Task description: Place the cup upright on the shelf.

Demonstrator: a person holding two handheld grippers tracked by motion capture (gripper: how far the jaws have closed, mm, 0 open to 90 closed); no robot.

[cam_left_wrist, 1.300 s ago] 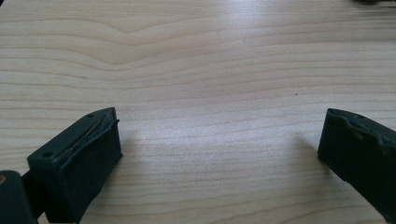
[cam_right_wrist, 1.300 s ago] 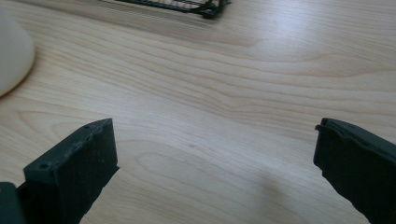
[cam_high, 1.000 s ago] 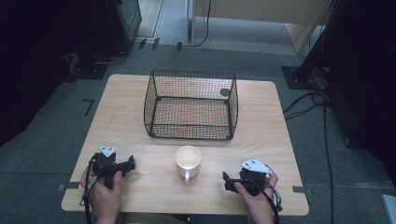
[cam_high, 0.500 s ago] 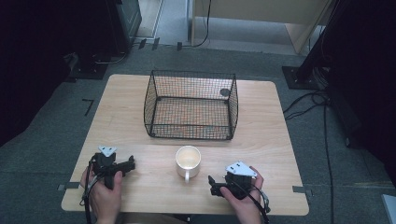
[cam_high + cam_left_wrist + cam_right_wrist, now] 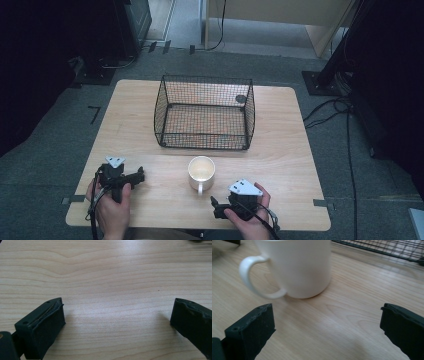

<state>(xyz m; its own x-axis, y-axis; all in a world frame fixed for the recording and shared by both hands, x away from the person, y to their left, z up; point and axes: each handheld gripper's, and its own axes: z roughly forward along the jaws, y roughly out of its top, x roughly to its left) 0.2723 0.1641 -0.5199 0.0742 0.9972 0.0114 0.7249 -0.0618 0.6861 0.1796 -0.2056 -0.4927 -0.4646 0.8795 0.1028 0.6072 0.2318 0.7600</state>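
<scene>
Now that the right claw [image 5: 216, 206] has slid left toward the mug [image 5: 201, 171], jaws wide, a grab looks close. Left claw [image 5: 136, 176] sits wide on the surface [image 5: 280, 165], unmoved. Mug stands mid-front, basket [image 5: 205, 112] behind it.

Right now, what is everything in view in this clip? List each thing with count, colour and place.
mug: one, white, upright near the table's front middle, handle toward the person
wire basket: one, black, behind the mug at mid-table
small dark round thing: one, at the basket's far right corner; too small to identify
table: one, light wood, on a grey floor
floor cables: black, right of the table
left gripper: one, black with a grey plate, front left, jaws wide apart over bare wood
right gripper: one, black with a grey plate, front right, jaws wide apart and aimed at the mug
hands: two, each holding a gripper
</scene>
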